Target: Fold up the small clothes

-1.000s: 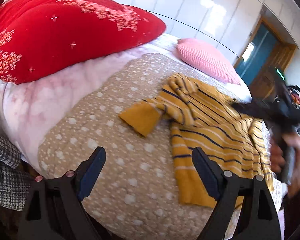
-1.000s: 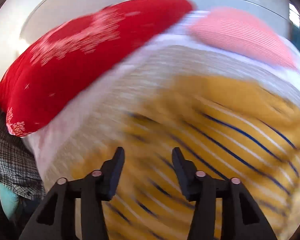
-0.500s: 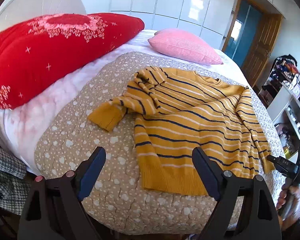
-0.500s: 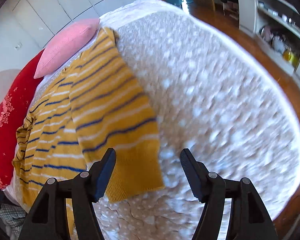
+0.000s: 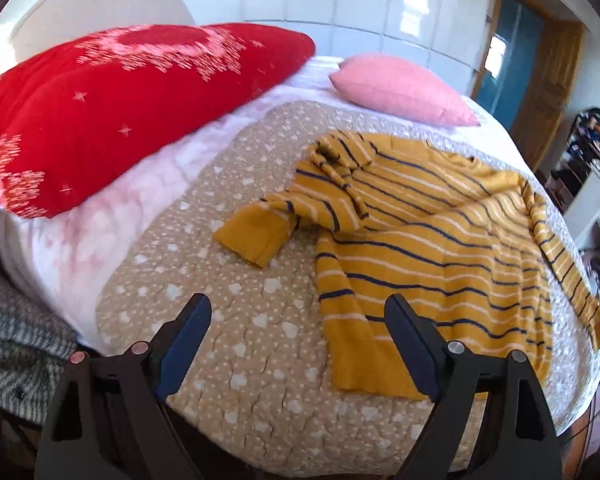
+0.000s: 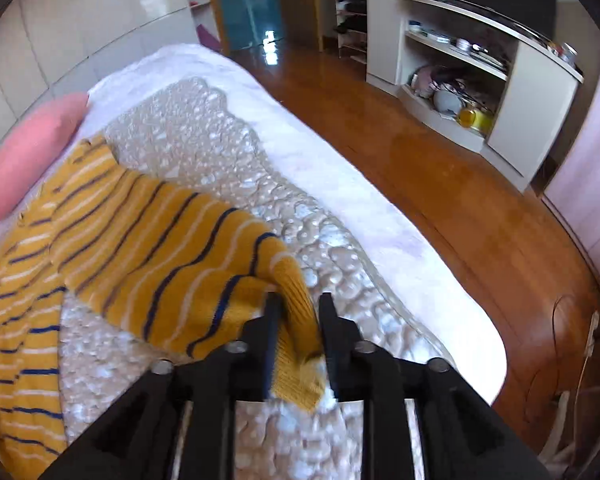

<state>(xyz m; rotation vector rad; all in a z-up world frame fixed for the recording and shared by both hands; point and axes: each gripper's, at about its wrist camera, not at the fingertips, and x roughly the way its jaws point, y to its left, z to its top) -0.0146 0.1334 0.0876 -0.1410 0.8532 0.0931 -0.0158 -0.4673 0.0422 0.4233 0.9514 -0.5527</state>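
A yellow sweater with navy and white stripes (image 5: pixel 432 240) lies spread on the beige dotted quilt (image 5: pixel 220 320). One sleeve is bunched, its cuff (image 5: pixel 256 236) pointing left. My left gripper (image 5: pixel 298 320) is open and empty, above the quilt near the sweater's hem. My right gripper (image 6: pixel 298 304) is shut on the other sleeve's cuff (image 6: pixel 296 344) and holds it lifted off the quilt (image 6: pixel 320 248). The rest of the sweater (image 6: pixel 100 232) trails left.
A large red pillow (image 5: pixel 120 108) and a pink pillow (image 5: pixel 400 88) lie at the head of the bed. A checked grey cloth (image 5: pixel 16 340) hangs at the left edge. Wooden floor (image 6: pixel 460 184) and a white shelf unit (image 6: pixel 472 80) stand beyond the bed's right side.
My right gripper closed on the sleeve cuff and raised it. My left gripper moved nearer the quilt and stayed open.
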